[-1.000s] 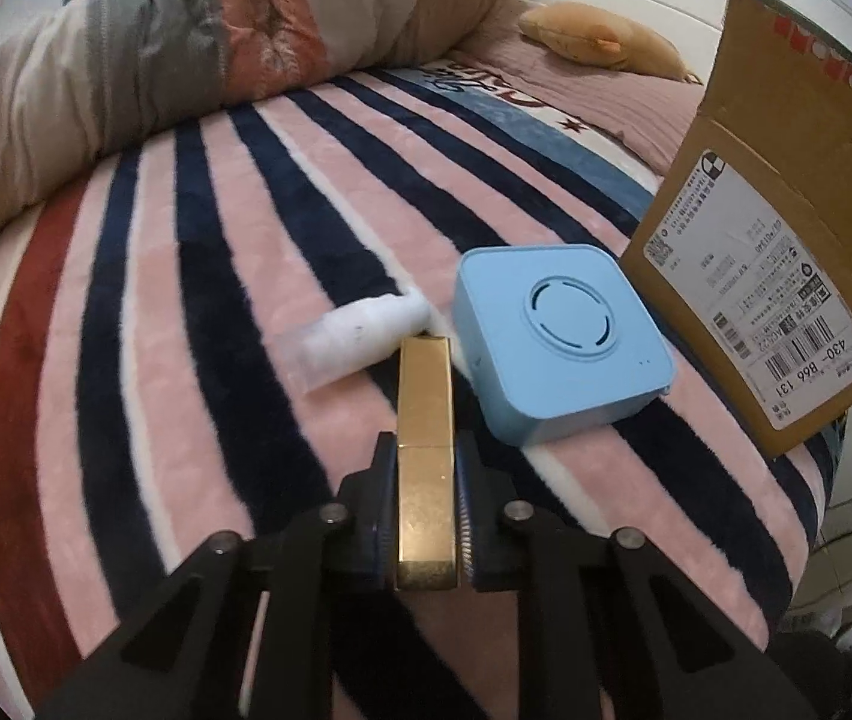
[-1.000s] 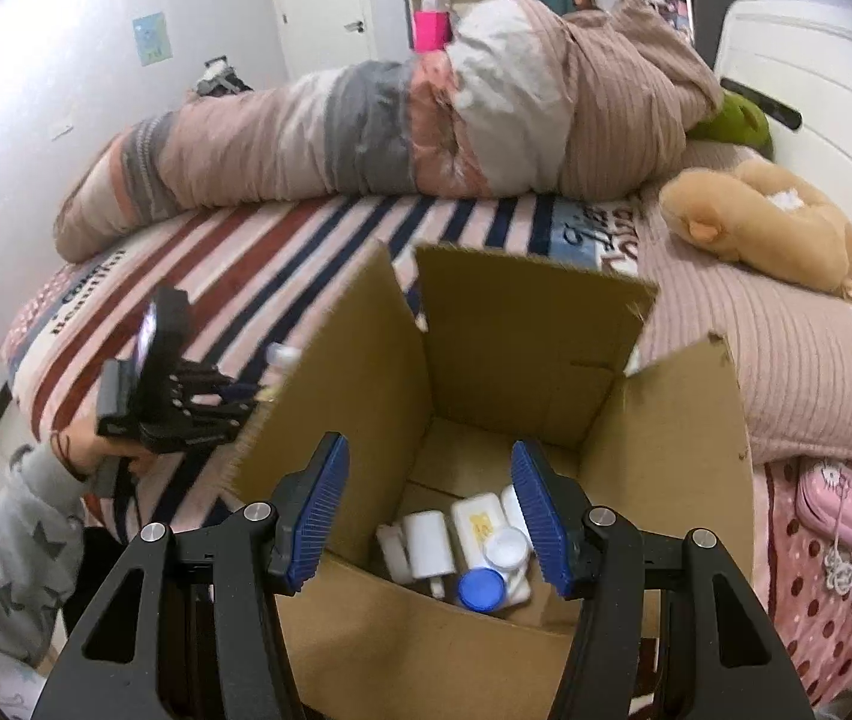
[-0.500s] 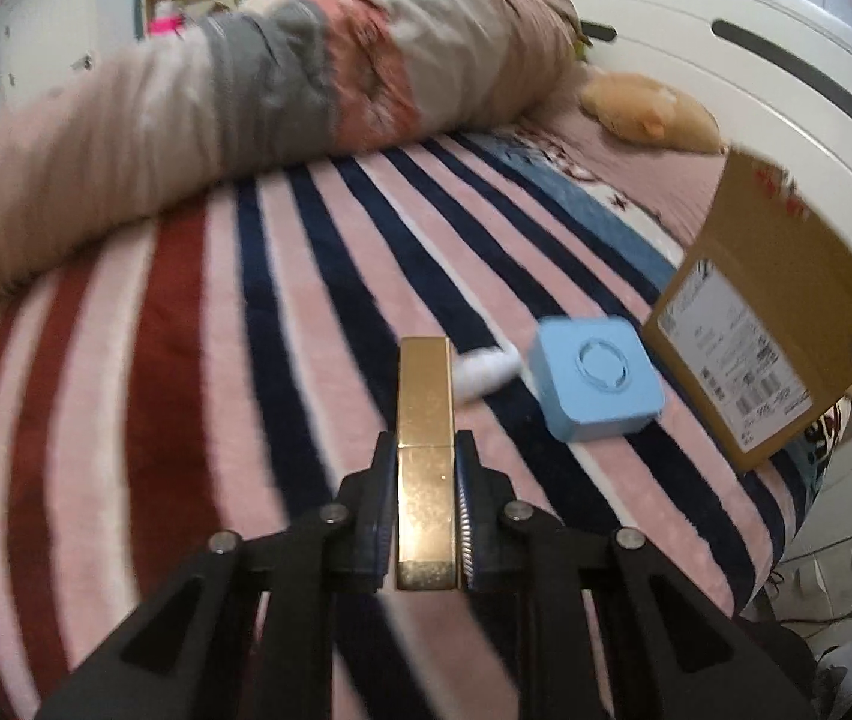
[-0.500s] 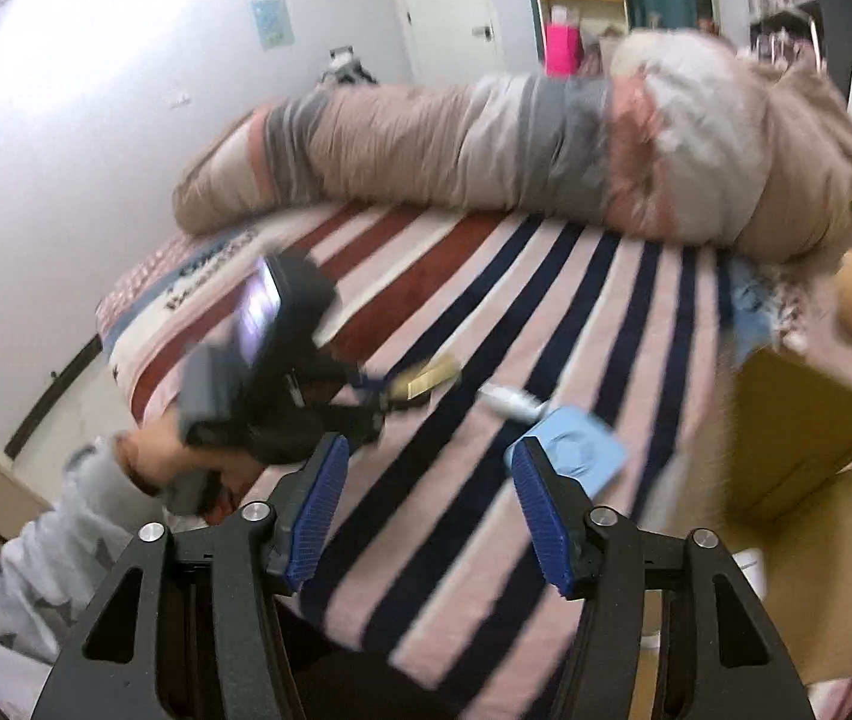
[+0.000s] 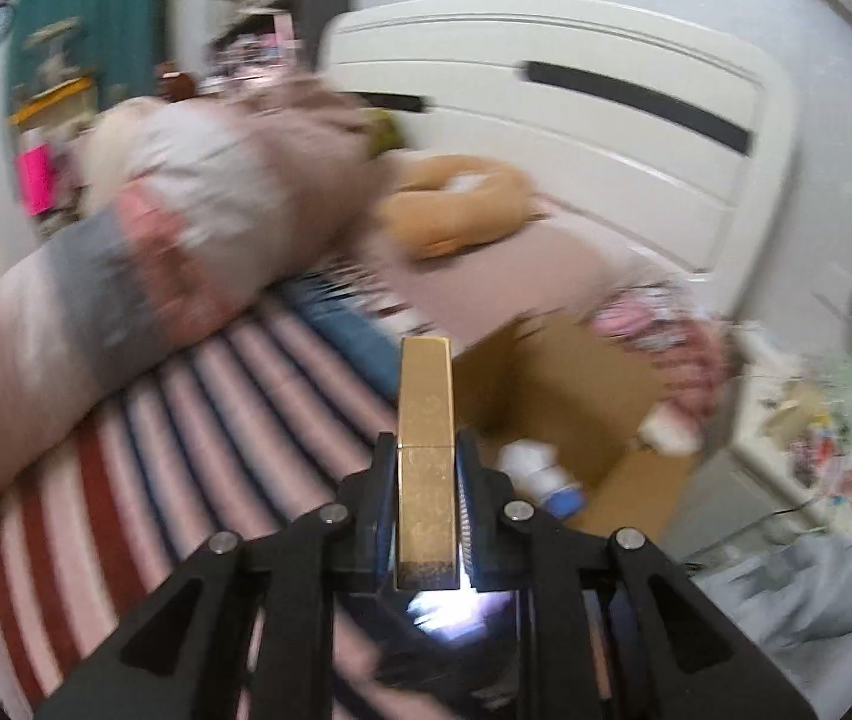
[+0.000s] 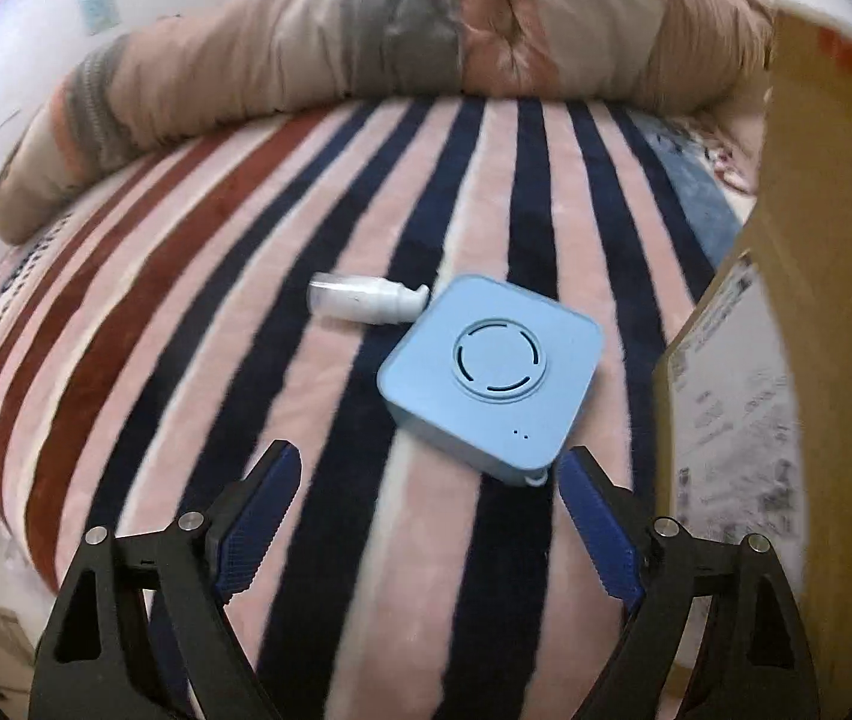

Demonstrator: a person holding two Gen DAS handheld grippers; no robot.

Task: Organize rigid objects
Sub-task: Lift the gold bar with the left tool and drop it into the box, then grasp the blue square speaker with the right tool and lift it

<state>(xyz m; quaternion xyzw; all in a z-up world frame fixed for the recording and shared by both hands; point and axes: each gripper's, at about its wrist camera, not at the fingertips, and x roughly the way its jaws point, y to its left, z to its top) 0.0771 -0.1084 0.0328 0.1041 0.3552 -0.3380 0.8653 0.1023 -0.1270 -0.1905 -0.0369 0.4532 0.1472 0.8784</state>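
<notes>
The left gripper (image 5: 426,480) is clamped on a slim gold bar (image 5: 426,420), which sticks straight out past its fingertips, held up off the bed in a motion-blurred view. Beyond the bar sits the open cardboard box (image 5: 558,396) at the bed's edge, with a white bottle with a blue cap (image 5: 540,474) lying inside it. The right gripper (image 6: 426,498) has its blue-padded fingers (image 6: 258,522) spread wide apart and holds nothing, poised low over the striped blanket (image 6: 186,312). Just ahead of it a light blue square device (image 6: 492,372) lies flat on the blanket, close to the box wall (image 6: 744,396) at the right. A small white pump bottle (image 6: 366,300) lies on its side, its nozzle end at the device's far corner.
</notes>
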